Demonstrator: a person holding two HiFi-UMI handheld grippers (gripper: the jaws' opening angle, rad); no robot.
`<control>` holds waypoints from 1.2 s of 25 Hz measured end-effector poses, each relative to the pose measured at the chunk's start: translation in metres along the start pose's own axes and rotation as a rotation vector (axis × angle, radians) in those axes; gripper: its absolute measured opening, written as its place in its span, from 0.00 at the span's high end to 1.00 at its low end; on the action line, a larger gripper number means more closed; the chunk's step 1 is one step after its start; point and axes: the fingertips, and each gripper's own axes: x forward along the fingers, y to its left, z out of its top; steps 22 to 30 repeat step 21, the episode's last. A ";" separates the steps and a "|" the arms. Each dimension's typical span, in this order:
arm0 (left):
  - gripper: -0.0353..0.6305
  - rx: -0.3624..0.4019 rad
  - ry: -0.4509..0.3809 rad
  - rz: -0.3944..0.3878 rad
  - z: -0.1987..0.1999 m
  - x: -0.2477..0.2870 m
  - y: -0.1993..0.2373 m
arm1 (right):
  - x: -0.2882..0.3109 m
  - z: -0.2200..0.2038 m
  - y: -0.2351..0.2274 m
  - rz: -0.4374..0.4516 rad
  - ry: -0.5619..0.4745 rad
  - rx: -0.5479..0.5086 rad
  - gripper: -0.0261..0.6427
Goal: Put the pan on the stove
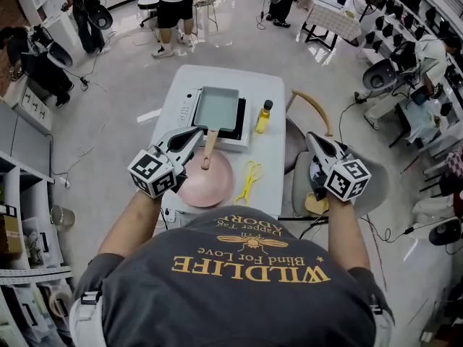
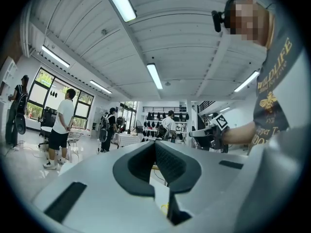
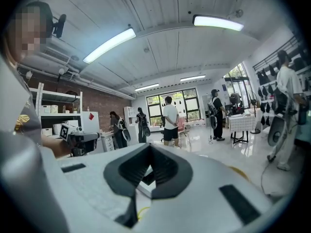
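Head view: a white table [image 1: 271, 157] stands in a busy room. At its far end a rectangular pan [image 1: 217, 109] already sits on the stove [image 1: 189, 107]. Its wooden handle [image 1: 209, 147] points toward the near side, out past the stove's edge and over a pink plate [image 1: 210, 186]. A yellow-filled bottle [image 1: 264, 116] stands just right of the stove, and a yellow utensil [image 1: 250, 178] lies to the right of the plate. The left gripper [image 1: 197, 132] hovers just left of the handle. The right gripper [image 1: 312, 137] is off the table's right edge, above a chair [image 1: 311, 107].

Left gripper view: the camera looks up at the ceiling and room. The jaws meet at their tips, with nothing between them [image 2: 154, 144].

Right gripper view: it also faces the room. The jaws are closed together and empty [image 3: 148, 147].

The likely risk is a sideways swing of the left gripper that knocks the overhanging handle, turning or dragging the pan off the stove. A reach across could also topple the bottle.
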 end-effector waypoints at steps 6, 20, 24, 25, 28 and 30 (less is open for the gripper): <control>0.95 0.005 0.000 0.002 0.004 0.001 0.001 | 0.001 0.004 0.001 0.005 0.001 -0.005 0.96; 0.95 0.006 0.010 0.002 0.001 -0.003 -0.001 | 0.000 0.002 0.005 0.013 0.006 -0.013 0.96; 0.95 0.006 0.011 0.002 0.001 -0.003 -0.001 | 0.000 0.002 0.006 0.014 0.005 -0.014 0.96; 0.95 0.006 0.011 0.002 0.001 -0.003 -0.001 | 0.000 0.002 0.006 0.014 0.005 -0.014 0.96; 0.95 0.006 0.011 0.002 0.001 -0.003 -0.001 | 0.000 0.002 0.006 0.014 0.005 -0.014 0.96; 0.95 0.006 0.011 0.002 0.001 -0.003 -0.001 | 0.000 0.002 0.006 0.014 0.005 -0.014 0.96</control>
